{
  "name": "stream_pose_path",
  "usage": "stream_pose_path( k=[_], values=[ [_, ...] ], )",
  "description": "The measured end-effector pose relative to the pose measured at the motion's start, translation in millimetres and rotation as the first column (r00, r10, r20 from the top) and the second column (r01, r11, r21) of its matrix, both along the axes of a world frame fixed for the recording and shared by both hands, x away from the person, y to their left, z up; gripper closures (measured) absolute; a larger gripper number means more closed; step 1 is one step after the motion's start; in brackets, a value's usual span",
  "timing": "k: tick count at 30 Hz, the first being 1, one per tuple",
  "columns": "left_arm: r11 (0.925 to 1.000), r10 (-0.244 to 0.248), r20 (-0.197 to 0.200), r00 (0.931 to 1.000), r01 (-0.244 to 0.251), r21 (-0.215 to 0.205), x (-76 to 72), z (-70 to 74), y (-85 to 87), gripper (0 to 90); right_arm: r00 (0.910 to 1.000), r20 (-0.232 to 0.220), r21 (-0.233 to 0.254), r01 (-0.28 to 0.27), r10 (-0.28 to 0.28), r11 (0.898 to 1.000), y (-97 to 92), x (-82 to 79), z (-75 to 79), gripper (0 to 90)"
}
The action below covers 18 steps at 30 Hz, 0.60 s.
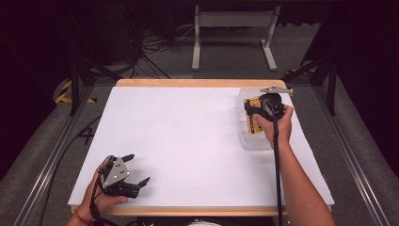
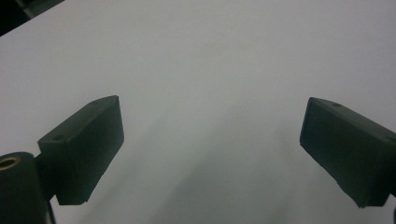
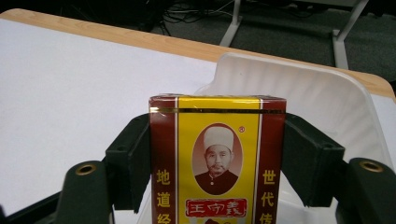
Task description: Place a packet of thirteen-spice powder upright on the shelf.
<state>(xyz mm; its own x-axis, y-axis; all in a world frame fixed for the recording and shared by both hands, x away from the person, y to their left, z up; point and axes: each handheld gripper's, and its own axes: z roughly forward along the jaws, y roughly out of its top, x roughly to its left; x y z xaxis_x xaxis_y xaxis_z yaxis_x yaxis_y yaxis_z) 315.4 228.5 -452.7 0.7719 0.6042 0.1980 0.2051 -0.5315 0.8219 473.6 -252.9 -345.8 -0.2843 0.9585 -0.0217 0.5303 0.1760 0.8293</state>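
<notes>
Right tongs were pinched on a yellow-and-red box over the white bin; left tongs lay spread, idle on the table. A placing or lifting step was judged in hand, and a steady grip was called for next.

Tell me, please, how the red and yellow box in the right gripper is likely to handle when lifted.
The red and yellow box looks like rigid carton, so it should keep its shape between the right gripper pads. Its glossy wrap may be slippery. Being tall and narrow, it could tip if set upright in the white tray.
</notes>
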Motion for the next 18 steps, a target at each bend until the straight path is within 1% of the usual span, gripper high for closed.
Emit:
stream_pose_path(
  k=[2,6,10,14,18],
  values=[
    [1.0000,0.001,0.000,1.0000,-0.001,-0.001,0.0,-0.1,0.1,7.1,1.0000,-0.001,0.016,-0.002,0.002,1.000,-2.7,-1.4,1.1,32.5],
    [1.0000,-0.001,-0.001,1.0000,0.001,0.000,0.1,-0.1,-0.1,7.1,0.9999,-0.012,0.024,0.000,0.001,1.000,-6.7,-3.8,2.9,32.5],
    [1.0000,-0.001,0.001,1.0000,0.001,0.001,-0.2,0.2,0.2,7.1,0.9997,-0.019,0.006,-0.014,0.014,1.000,-8.0,-6.4,4.1,32.4],
    [1.0000,-0.001,0.002,1.0000,0.001,0.001,-0.2,0.2,0.4,7.1,0.9996,-0.022,0.007,-0.016,0.016,1.000,-10.7,-9.8,4.7,32.3],
    [1.0000,0.001,-0.001,1.0000,-0.001,-0.001,-0.6,0.1,0.3,7.0,0.9996,-0.026,-0.016,-0.015,0.015,1.000,-12.3,-14.6,5.2,32.0]
  ],
)
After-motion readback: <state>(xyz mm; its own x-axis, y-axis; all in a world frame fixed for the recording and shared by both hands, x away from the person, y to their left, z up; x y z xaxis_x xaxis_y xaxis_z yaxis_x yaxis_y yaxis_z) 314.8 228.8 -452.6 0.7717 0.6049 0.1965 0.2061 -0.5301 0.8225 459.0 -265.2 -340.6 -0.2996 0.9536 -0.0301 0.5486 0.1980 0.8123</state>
